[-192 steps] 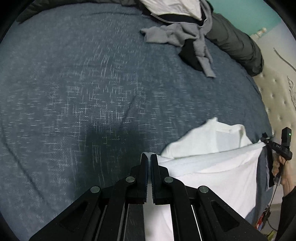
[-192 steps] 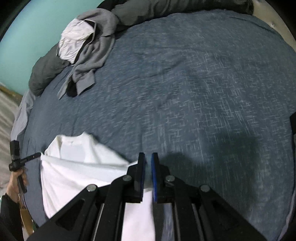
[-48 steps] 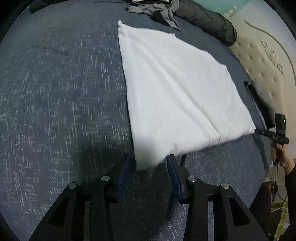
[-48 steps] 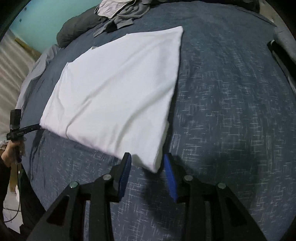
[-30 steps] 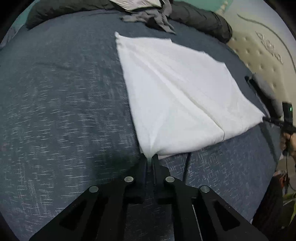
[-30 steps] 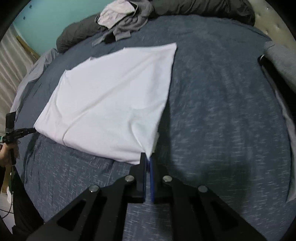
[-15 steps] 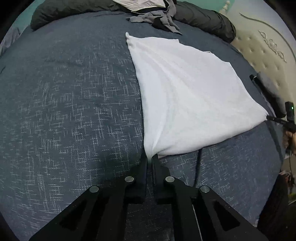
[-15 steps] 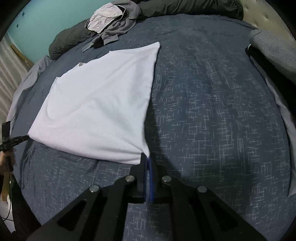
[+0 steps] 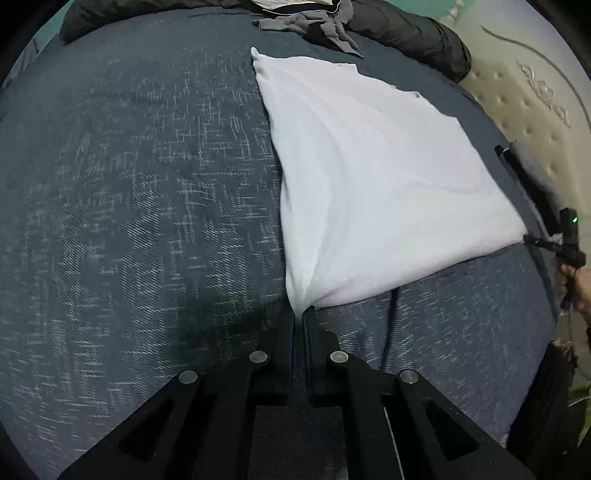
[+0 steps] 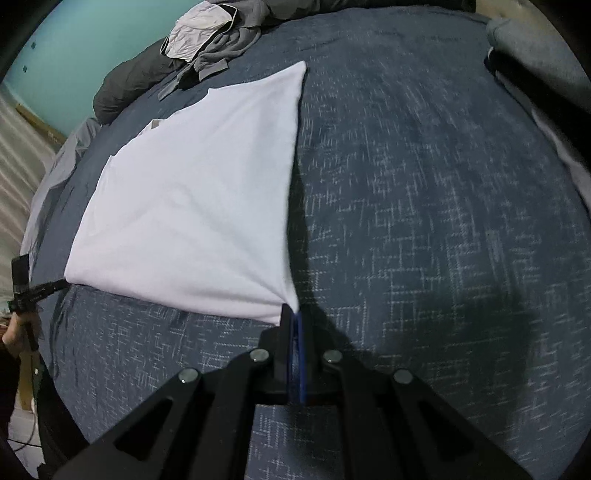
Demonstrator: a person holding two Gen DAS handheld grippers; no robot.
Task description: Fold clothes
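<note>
Two corners of the white garment [image 9: 376,177] are pinched at this moment, one in each of our grippers: the left gripper [image 9: 299,314] has its fingers closed narrow on the near left corner, and the right gripper [image 10: 291,314] has its fingers closed tight on the near right corner. Just beyond the fingers, the cloth puckers into short creases at both pinch points, then spreads mostly flat across the dark blue bed [image 9: 129,221], its far edge lying near a heap of grey clothes [image 10: 210,48] against the dark rolled duvet [image 9: 406,33]. We judge the risk to lie in those thin grips: only a small tip of fabric sits between each pair of fingers, so a quick lift or uneven pull could let a corner slip free and collapse the fold. Dragging rather than lifting could also bunch the lower layer against the rough bedcover, leaving the fold crooked. Carrying the near edge too far might push it into the grey pile.
</note>
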